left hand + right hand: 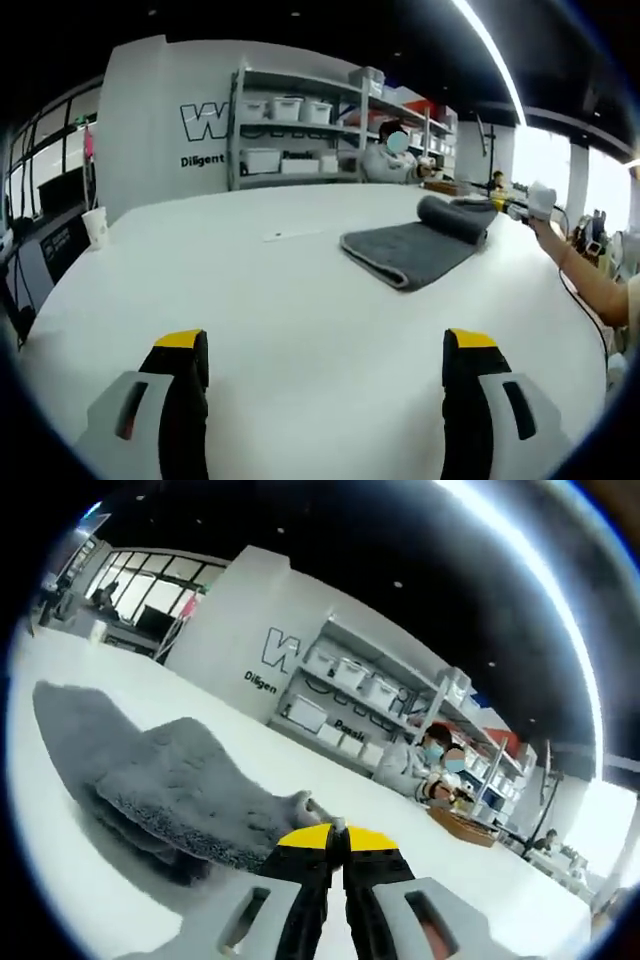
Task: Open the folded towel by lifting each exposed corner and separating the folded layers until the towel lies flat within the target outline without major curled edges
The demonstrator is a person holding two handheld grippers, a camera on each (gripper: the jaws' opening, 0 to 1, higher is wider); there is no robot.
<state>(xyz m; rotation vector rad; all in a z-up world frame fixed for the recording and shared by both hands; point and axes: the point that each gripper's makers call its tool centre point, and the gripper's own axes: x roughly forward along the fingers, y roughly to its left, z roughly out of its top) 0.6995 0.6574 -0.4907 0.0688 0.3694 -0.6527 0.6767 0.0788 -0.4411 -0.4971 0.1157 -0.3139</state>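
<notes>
My right claw (337, 842) is pinched shut on a corner of the gray towel (418, 245) and has it raised off the white surface (300, 320). My left claw (325, 370) is open and waits far back. I think next I must pull that layer over, away from the fold.

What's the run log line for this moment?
stage: unfolding | towel: partly folded, far edge rolled up | right claw: shut on towel edge | left claw: open, above white table
</notes>
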